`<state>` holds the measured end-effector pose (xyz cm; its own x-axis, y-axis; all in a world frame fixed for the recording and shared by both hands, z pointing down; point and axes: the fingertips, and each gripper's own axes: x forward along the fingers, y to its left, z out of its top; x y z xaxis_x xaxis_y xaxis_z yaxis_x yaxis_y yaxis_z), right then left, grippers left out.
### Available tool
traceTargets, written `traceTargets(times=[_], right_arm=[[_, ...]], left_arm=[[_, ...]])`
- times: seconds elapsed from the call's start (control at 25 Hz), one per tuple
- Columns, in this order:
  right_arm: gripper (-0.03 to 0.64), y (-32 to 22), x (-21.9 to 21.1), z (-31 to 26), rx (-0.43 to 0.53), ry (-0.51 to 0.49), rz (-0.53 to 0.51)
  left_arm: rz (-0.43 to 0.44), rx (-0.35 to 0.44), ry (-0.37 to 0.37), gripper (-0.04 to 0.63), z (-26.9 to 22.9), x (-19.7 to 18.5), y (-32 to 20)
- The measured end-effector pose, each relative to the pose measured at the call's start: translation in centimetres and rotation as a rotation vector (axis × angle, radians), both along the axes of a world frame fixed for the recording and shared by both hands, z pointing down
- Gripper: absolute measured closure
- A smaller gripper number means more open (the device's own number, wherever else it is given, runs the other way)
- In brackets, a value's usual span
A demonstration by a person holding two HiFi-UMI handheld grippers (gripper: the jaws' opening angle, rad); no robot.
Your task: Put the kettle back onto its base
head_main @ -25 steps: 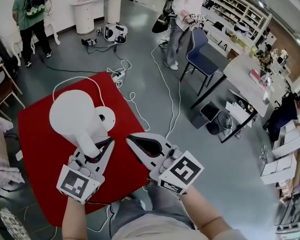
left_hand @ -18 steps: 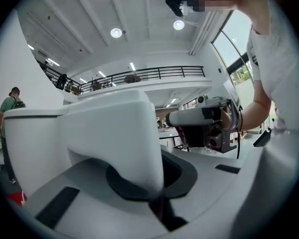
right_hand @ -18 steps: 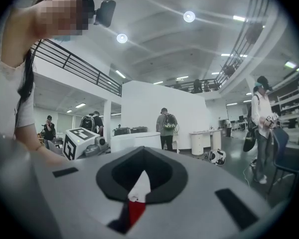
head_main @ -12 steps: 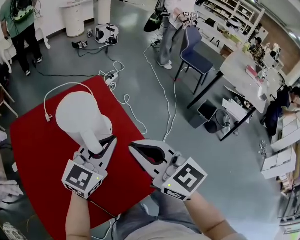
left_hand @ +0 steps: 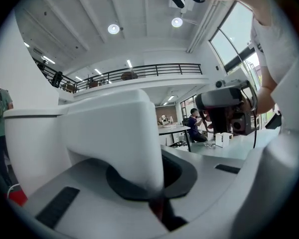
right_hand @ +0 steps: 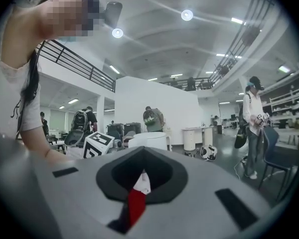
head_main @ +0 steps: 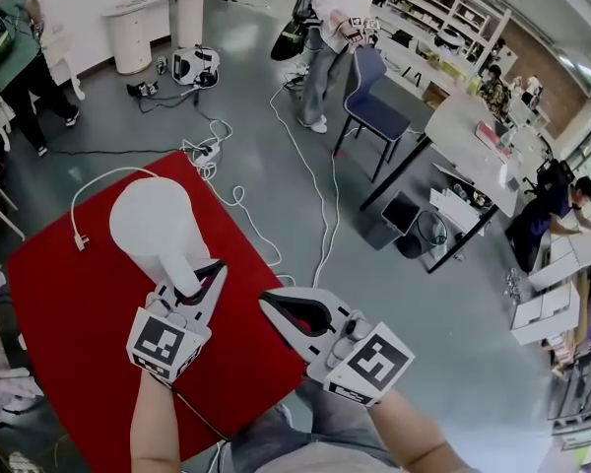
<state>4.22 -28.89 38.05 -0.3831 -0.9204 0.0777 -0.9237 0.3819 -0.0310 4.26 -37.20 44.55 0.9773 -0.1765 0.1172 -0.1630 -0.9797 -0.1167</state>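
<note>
Two claws work over a red counter (head_main: 69, 313): the left claw (head_main: 215, 268) is clamped on the handle (head_main: 184, 272) of a plain white kettle (head_main: 158, 220). Smooth, round and unmarked from above, the kettle is over the counter's middle, toward the far corner; whether it rests on anything cannot be told. The right claw (head_main: 265, 300), jaws pressed together on nothing, hangs at the counter's right edge, while a white cord (head_main: 108, 173) loops toward the left edge, ending in a plug (head_main: 79, 242).
</note>
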Motion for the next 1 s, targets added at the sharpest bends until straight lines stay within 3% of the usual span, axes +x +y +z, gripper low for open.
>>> traceTargets(times=[0.4,0.6,0.68,0.8,1.0], right_arm=[[0.611,0.5,-0.1,0.4,-0.005,-0.007,0.001],[0.611,0.1,-0.3,-0.1,0.000,-0.015,-0.010],[0.611,0.1,-0.6,-0.2,0.001,-0.018,-0.018],[0.611,0.4,-0.8,-0.3,0.002,-0.021,-0.032],[0.611,1.2,-1.0,-0.1,0.005,-0.025,-0.052]], left_arm=[[0.020,-0.006,-0.039,0.586,1.4,0.7,-0.7],[0.058,-0.018,-0.012,0.584,1.3,0.4,-0.7],[0.105,-0.022,-0.012,0.564,1.2,0.3,-0.2],[0.149,-0.004,-0.054,0.468,1.6,0.0,0.6],[0.081,-0.010,-0.041,0.460,1.5,-2.4,0.0]])
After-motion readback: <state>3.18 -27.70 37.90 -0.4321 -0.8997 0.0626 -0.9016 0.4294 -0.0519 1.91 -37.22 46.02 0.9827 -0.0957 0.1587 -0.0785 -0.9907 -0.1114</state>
